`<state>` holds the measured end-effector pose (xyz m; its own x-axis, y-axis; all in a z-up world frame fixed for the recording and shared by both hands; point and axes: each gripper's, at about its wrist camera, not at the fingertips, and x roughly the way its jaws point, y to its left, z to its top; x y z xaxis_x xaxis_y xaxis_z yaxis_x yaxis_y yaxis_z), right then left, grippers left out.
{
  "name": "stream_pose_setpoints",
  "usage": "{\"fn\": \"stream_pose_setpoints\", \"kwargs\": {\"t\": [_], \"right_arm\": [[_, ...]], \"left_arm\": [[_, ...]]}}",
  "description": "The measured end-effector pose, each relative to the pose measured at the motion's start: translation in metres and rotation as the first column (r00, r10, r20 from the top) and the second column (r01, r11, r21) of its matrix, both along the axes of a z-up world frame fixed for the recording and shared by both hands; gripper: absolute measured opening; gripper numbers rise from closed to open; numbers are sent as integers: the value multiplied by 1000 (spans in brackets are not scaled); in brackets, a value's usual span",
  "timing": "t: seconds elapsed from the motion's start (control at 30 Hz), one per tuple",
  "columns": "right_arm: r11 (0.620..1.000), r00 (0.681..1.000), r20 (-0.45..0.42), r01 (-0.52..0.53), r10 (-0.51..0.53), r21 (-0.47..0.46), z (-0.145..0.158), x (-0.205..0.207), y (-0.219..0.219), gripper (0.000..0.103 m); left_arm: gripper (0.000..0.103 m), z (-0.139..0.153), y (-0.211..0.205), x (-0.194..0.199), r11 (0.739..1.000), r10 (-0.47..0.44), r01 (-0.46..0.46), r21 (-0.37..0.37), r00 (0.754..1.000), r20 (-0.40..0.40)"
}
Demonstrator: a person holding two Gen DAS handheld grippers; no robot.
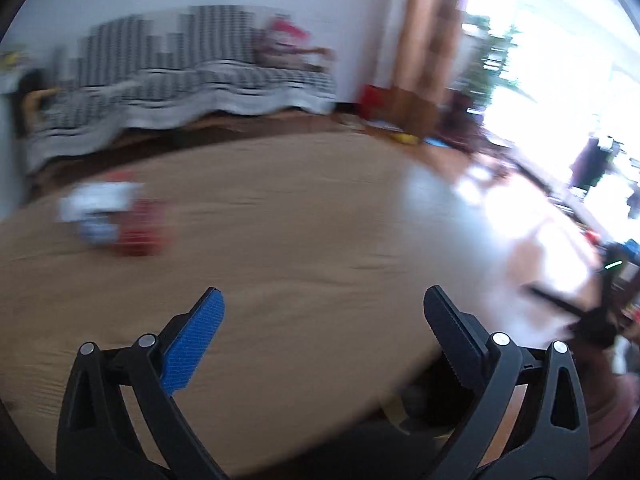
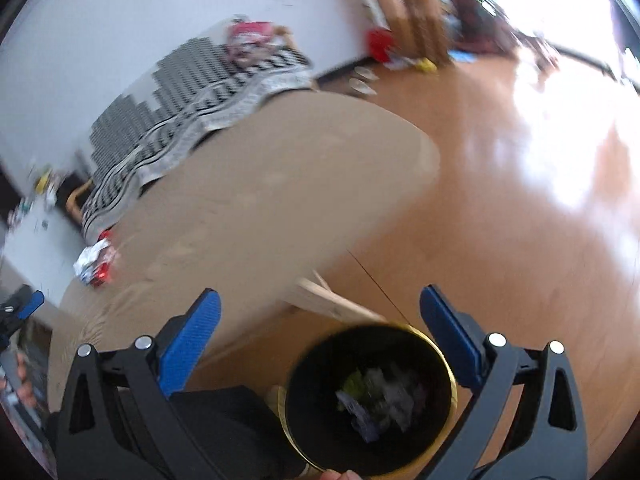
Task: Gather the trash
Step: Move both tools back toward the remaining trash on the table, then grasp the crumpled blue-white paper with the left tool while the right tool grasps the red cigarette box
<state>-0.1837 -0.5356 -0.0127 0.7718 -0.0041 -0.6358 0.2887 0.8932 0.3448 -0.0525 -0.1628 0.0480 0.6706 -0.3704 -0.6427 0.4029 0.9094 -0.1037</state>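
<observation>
Two grippers, the left gripper (image 1: 324, 312) and right gripper (image 2: 320, 312), hang spread wide and empty above a black trash bin (image 2: 320, 436) holding crumpled wrappers (image 2: 376, 400), while a red-and-white wrapper (image 2: 96, 264) lies farther off on the wooden table (image 2: 260, 184).
</observation>
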Motion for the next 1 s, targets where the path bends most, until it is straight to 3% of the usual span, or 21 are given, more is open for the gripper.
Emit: {"fn": "stream_pose_setpoints", "kwargs": {"t": [0.1, 0.23, 0.33, 0.47, 0.57, 0.67, 0.87, 1.0], "right_arm": [[988, 994, 17, -107, 110, -108, 36, 45, 53, 96], [943, 963, -37, -270, 268, -193, 64, 126, 144, 96], [894, 929, -78, -370, 363, -252, 69, 190, 224, 96], [886, 917, -108, -399, 385, -235, 61, 256, 302, 96], [867, 901, -152, -432, 405, -249, 43, 297, 357, 96], [825, 875, -207, -483, 438, -294, 20, 336, 410, 96], [765, 853, -322, -514, 410, -388, -24, 378, 452, 96], [766, 850, -338, -516, 404, -382, -37, 384, 435, 96]], "left_arm": [[97, -2, 83, 26, 973, 228, -228, 49, 974, -3], [97, -12, 158, 57, 928, 373, -371, 34, 926, -52], [97, -23, 179, 93, 927, 373, -369, 63, 925, -70], [97, -47, 188, 136, 926, 370, -359, 117, 924, -92], [97, -67, 196, 154, 932, 355, -344, 110, 929, -104], [97, -75, 189, 164, 937, 317, -297, 186, 944, -88], [97, -77, 196, 174, 934, 310, -288, 210, 948, -78], [97, -81, 215, 185, 920, 382, -365, 146, 918, -111]]}}
